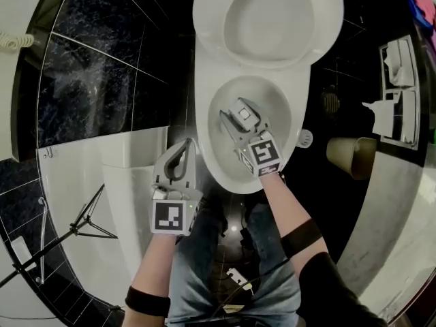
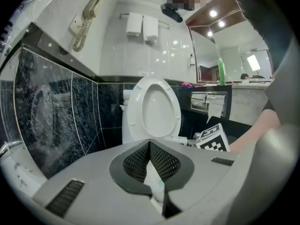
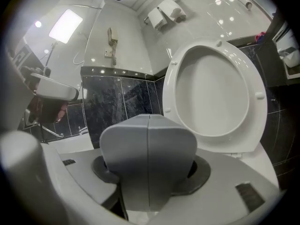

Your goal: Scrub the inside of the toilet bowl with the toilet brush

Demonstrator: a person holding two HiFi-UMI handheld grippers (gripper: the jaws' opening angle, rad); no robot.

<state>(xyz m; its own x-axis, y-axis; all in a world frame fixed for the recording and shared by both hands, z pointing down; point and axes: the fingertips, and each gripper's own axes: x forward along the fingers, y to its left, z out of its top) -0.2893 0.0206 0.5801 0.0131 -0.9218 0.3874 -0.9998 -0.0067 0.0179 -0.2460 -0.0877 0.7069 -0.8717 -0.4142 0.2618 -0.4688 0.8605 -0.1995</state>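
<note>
The white toilet (image 1: 262, 80) stands with its lid (image 1: 269, 19) up and its bowl (image 1: 276, 101) open. My right gripper (image 1: 240, 114) hangs over the bowl, shut on a grey block-like piece (image 3: 149, 144) with a seam down its middle that fills the gap between the jaws. No brush head shows in any view. My left gripper (image 1: 182, 157) is beside the bowl's front left edge, its tips meeting, shut. In the left gripper view the mesh pads (image 2: 136, 161) touch at the tip, and the toilet (image 2: 152, 109) stands ahead. A pale sliver shows in the gap behind them; what it is I cannot tell.
A white ledge (image 1: 129, 152) runs left of the toilet, with black tripod legs (image 1: 85, 223) over it. Paper holders (image 1: 398, 80) hang on the right wall, a tan roll-shaped object (image 1: 347, 155) below them. A small round white thing (image 1: 304, 138) sits right of the bowl. The person's jeans (image 1: 225, 271) are below.
</note>
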